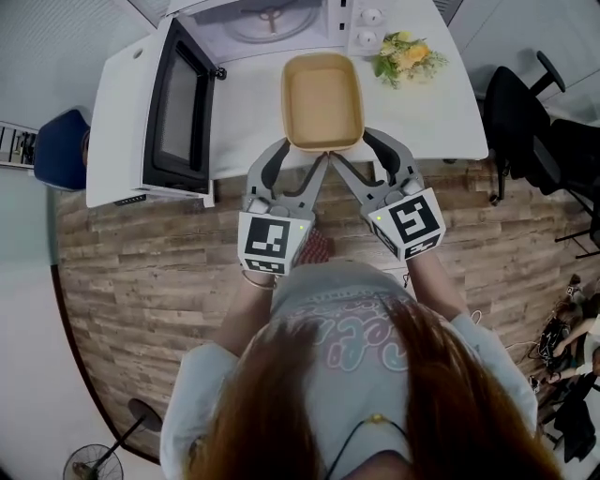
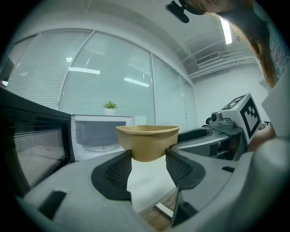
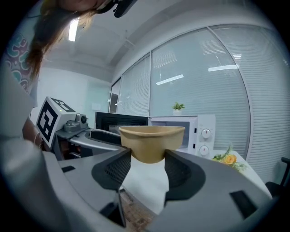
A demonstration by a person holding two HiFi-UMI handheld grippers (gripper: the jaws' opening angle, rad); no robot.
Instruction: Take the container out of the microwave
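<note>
Before the open microwave (image 1: 281,28), left gripper (image 2: 148,157) and right gripper (image 3: 147,157) clamp the empty container (image 1: 322,98).

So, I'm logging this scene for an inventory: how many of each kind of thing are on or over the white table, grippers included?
microwave: 1
container: 1
flower bunch: 1
grippers: 2, the left gripper and the right gripper
total: 5

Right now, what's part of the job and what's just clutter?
Job: container, microwave, left gripper, right gripper.
Lying about: flowers, black chair, blue chair.
</note>
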